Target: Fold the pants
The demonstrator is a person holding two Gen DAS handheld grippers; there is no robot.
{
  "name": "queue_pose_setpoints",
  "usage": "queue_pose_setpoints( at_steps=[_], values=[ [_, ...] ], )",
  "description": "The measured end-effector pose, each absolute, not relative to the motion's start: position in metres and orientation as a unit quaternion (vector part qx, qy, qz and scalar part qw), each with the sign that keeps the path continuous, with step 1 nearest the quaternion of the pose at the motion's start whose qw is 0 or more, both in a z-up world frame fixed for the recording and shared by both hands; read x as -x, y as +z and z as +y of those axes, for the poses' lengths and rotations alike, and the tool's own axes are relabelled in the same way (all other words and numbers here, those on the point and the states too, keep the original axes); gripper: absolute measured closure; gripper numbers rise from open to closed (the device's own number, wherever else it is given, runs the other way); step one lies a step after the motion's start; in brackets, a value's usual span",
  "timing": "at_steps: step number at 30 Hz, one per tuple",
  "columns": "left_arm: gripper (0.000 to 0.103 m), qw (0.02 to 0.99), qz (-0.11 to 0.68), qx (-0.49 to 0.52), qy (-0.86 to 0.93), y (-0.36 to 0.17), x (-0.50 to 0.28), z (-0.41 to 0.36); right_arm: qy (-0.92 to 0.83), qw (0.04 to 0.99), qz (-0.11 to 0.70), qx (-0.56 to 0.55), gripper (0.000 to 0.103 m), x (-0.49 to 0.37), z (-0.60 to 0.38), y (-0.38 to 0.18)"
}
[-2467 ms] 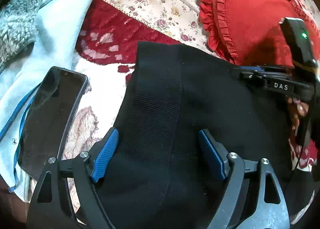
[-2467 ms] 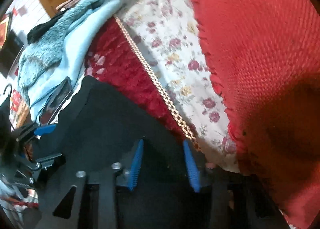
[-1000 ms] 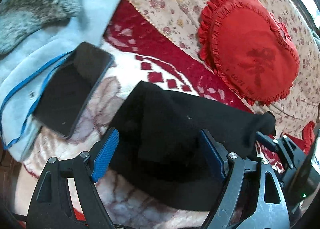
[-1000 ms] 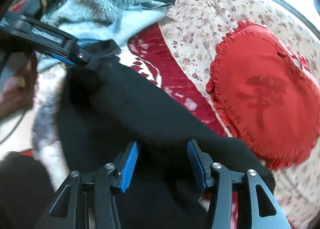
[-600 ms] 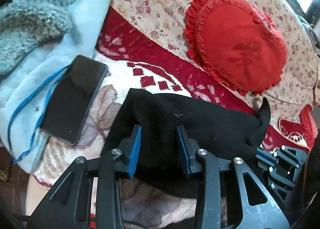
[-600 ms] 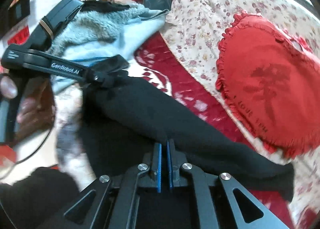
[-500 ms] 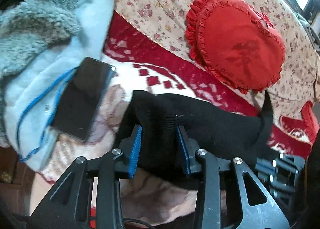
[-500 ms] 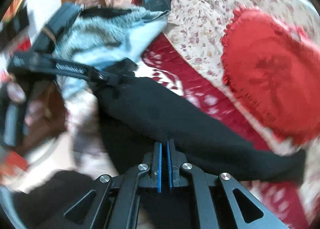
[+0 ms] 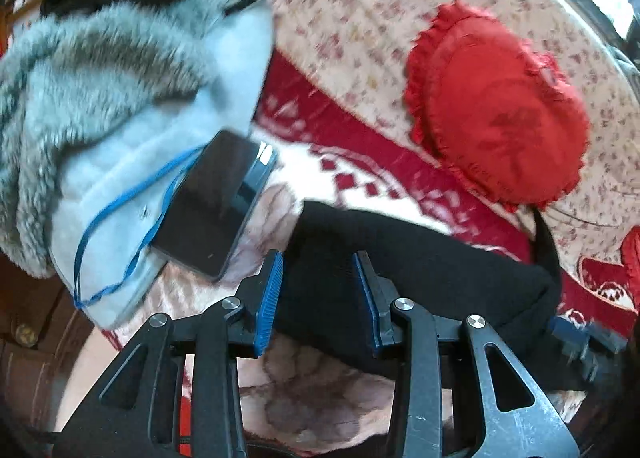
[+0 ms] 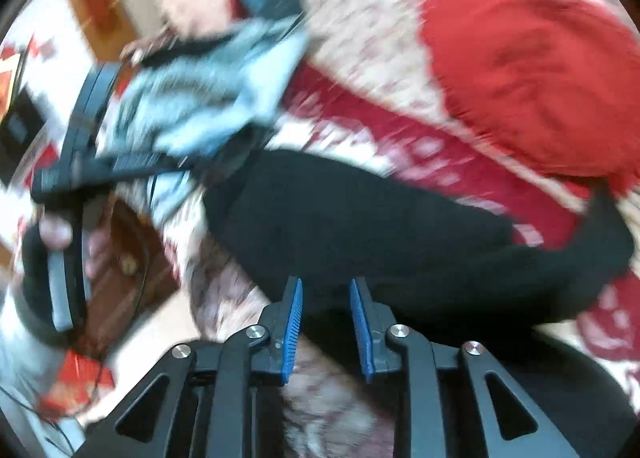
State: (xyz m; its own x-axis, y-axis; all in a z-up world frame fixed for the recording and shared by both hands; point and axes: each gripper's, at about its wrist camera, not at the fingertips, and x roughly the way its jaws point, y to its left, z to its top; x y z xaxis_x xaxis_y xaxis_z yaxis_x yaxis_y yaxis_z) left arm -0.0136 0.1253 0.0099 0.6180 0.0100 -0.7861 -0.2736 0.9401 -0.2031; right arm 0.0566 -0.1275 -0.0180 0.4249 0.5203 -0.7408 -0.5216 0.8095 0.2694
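The black pants (image 9: 420,258) lie as a long folded bundle across the red and white blanket (image 9: 360,170). My left gripper (image 9: 320,294) has its blue pads pressed on the bundle's thick left end; its jaws are opening slightly, with the cloth still filling the gap. In the blurred right wrist view the pants (image 10: 360,226) stretch from left to right. My right gripper (image 10: 327,322) sits at their near edge. Its jaws are opening, and black cloth lies between the fingertips without being pinched. The right gripper (image 9: 580,338) also shows at the bundle's right end in the left wrist view.
A dark phone (image 9: 216,210) rests on a light blue furry coat (image 9: 120,118) left of the pants. A red heart pillow (image 9: 500,106) lies on the floral sheet (image 9: 352,18) behind them. A hand (image 10: 56,230) holds the left gripper's handle.
Both grippers closed on the pants, then pulled back and upward. The right jaws, shut half a second ago, have parted. The right view has rolled and blurred.
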Motion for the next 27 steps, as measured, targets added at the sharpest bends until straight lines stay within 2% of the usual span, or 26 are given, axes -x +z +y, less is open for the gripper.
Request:
queue_pose_setpoints(
  at_steps=[2, 4, 10, 16, 18, 19, 27],
  values=[
    [0.058, 0.892, 0.425, 0.14, 0.064, 0.014, 0.01, 0.11, 0.253, 0.865, 0.434, -0.015, 0.076, -0.072, -0.154, -0.01],
    [0.056, 0.892, 0.43, 0.13, 0.05, 0.012, 0.004, 0.097, 0.202, 0.877, 0.434, -0.027, 0.074, -0.096, -0.175, -0.008],
    [0.056, 0.876, 0.473, 0.088, 0.014, -0.016, -0.017, 0.054, 0.063, 0.864, 0.496, -0.061, 0.069, -0.183, -0.222, -0.028],
    [0.056, 0.868, 0.495, 0.043, 0.006, -0.033, -0.029, 0.026, 0.011, 0.829, 0.559, -0.034, 0.068, -0.241, -0.232, -0.068],
    [0.056, 0.868, 0.495, 0.043, 0.004, -0.032, -0.028, 0.028, 0.016, 0.826, 0.561, -0.059, 0.083, -0.244, -0.242, -0.077],
    [0.056, 0.868, 0.495, 0.049, 0.003, -0.032, -0.028, 0.03, 0.027, 0.826, 0.557, -0.082, 0.096, -0.239, -0.25, -0.076],
    [0.056, 0.865, 0.497, 0.066, -0.003, -0.028, -0.024, 0.03, 0.07, 0.874, 0.466, -0.124, 0.099, -0.105, -0.32, 0.0]
  ],
)
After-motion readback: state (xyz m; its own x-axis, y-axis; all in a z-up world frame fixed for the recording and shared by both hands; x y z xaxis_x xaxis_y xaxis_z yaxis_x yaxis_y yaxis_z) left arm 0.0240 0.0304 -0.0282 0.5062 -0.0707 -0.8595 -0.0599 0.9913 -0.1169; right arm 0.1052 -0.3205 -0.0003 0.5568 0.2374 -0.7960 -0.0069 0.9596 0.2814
